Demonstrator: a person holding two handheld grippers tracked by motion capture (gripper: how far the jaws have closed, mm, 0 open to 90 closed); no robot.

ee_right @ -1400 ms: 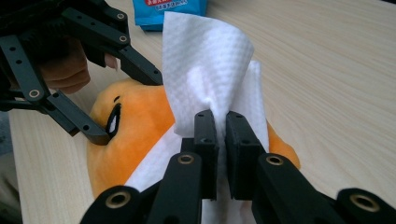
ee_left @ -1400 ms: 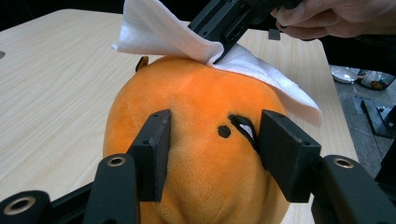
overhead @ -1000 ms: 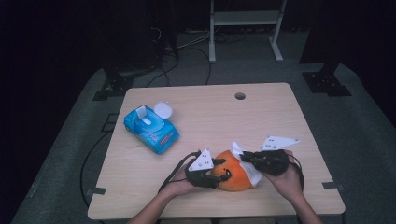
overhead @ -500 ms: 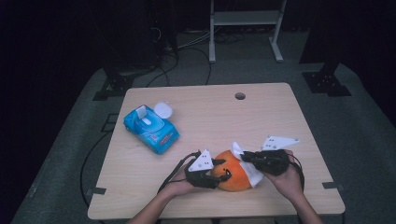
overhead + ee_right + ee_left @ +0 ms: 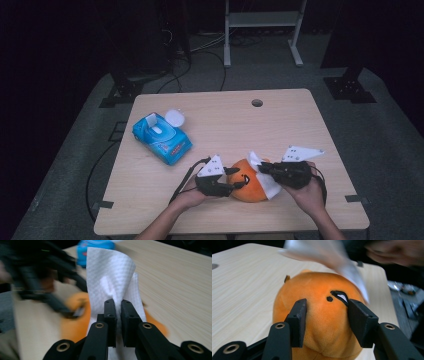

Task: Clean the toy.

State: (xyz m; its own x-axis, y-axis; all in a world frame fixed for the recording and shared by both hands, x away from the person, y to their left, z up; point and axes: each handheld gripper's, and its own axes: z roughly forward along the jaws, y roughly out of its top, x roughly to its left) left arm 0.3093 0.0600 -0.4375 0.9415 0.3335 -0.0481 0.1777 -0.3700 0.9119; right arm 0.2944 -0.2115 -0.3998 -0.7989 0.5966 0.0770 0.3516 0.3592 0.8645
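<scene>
Right gripper (image 5: pixel 118 305) jaws pinched on white wipe (image 5: pixel 111 277), draped on the orange plush's (image 5: pixel 248 181) right flank at lower centre of the high view, left gripper (image 5: pixel 325 315) clamping it from the left.

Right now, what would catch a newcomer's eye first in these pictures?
The orange plush toy near the table's front edge, gripped on both sides by the left gripper. Next, the white wipe pinched in the right gripper and lying against the toy. Farther back on the left sits a blue wipes pack, lid open.
</scene>
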